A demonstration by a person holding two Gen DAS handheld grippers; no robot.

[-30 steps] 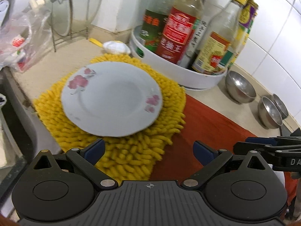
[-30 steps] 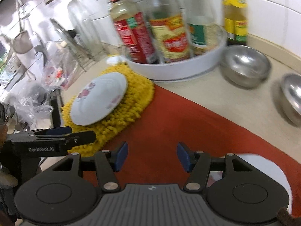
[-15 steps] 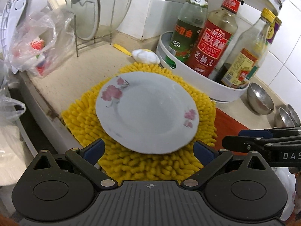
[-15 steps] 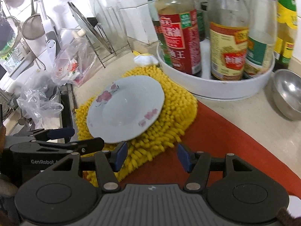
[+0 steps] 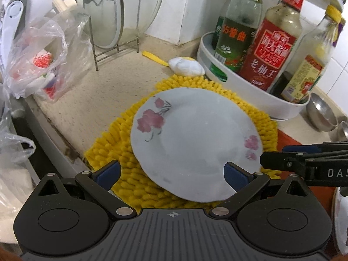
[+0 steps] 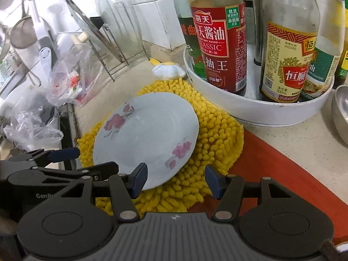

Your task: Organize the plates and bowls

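1. Left gripper (image 5: 171, 173), seen from your left wrist, stands wide open with nothing in it, its jaws straddling the near rim of the flowered plate (image 5: 194, 143). That plate lies on the yellow mat (image 5: 108, 150) on the bench (image 5: 104, 91). The right gripper (image 5: 289, 156) reaches in from the right, close to the plate's edge. I judge a collision between your two tools the main risk if both go for the same rim. The bottle tray (image 5: 256, 100) crowds the far right; open bench lies to the left.

2. From your right wrist, the right gripper (image 6: 176, 181) is about half open and empty; its left pad overlaps the plate's (image 6: 145, 137) near rim, though contact cannot be told. The left gripper (image 6: 65, 163) sits just beside it. The plate looks tilted on the soft mat (image 6: 217, 134), so a one-sided pinch may tip or slide it. A steel bowl (image 6: 341, 113) waits at the right edge; the red cloth (image 6: 282, 174) offers free room.
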